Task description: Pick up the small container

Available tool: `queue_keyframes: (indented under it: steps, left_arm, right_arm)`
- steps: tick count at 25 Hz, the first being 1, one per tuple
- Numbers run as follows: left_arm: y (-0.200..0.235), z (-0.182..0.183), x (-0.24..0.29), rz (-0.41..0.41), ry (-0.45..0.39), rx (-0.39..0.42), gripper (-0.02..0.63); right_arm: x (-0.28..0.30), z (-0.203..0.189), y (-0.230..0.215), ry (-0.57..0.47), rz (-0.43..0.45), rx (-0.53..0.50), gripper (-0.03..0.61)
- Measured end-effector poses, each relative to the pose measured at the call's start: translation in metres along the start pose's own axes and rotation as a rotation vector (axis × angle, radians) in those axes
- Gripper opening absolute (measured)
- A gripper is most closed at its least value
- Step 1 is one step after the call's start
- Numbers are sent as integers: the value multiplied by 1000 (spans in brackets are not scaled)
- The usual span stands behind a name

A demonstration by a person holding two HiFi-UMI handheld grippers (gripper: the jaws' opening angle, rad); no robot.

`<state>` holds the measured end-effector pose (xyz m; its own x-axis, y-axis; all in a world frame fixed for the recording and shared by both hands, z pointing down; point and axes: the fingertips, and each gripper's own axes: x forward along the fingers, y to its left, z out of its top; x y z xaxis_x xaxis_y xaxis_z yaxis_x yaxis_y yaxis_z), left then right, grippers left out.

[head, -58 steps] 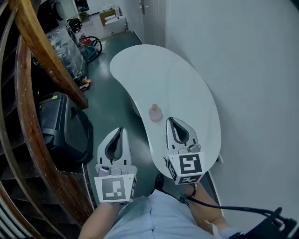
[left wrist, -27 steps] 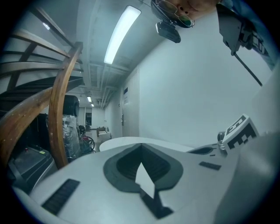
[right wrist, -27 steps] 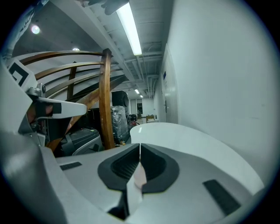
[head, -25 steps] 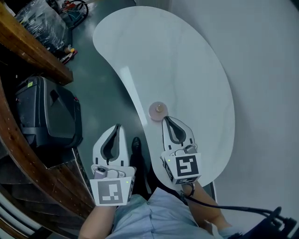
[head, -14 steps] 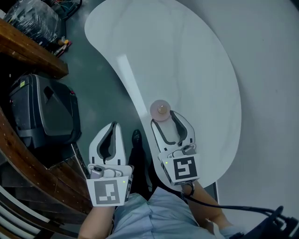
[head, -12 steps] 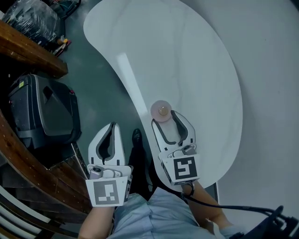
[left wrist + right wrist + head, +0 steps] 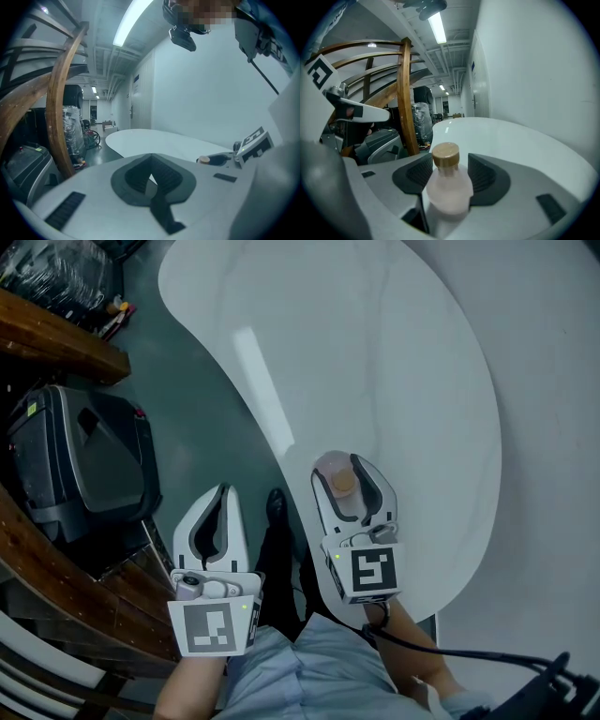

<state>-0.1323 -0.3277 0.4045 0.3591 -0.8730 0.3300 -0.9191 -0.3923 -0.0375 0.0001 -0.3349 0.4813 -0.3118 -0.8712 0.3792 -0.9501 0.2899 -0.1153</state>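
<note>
Right now the small container (image 7: 339,478), a pale pink bottle with a tan cap, stands upright on the white table (image 7: 394,362), close to the inward-curving edge nearest the person. It sits between the two jaws of the right gripper (image 7: 342,465), well back from their tips. In the right gripper view the small container (image 7: 447,187) fills the gap, and its cap rises in front of the dark ribbed pads (image 7: 483,174) on either side. Those jaws have just been opening and now stand spread wide, with the bottle between them but not clamped. I cannot tell whether its sides brush the jaw walls.

Beside it, off the table edge, the left gripper (image 7: 222,491) hangs over the dark green floor (image 7: 202,399). In the left gripper view its jaws (image 7: 151,174) are drawn together and nothing is in them. The two grippers point roughly the same way and stay apart from each other.

A dark shoe (image 7: 275,507) shows on the floor between them. Farther left sits a black case (image 7: 84,460), with a curved wooden rail (image 7: 56,343) above it in the head view. A pale wall (image 7: 553,381) runs along the table's far side, and a black cable (image 7: 441,652) trails from the right gripper.
</note>
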Motion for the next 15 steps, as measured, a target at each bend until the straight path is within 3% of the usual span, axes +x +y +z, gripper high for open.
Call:
queue_keyframes:
  steps: [7, 9, 11, 15]
  left_arm:
    - [1, -6, 5, 6, 34, -48, -1]
    - [1, -4, 5, -1, 25, -29, 0]
    - [1, -1, 5, -7, 9, -6, -2]
    - [1, 5, 2, -2, -5, -3, -2]
  right_arm:
    - [3, 4, -1, -39, -16, -39, 232]
    - [3, 11, 1, -78, -24, -58, 203]
    - [4, 16, 4, -103, -39, -87, 123]
    - [6, 13, 4, -87, -35, -136, 115]
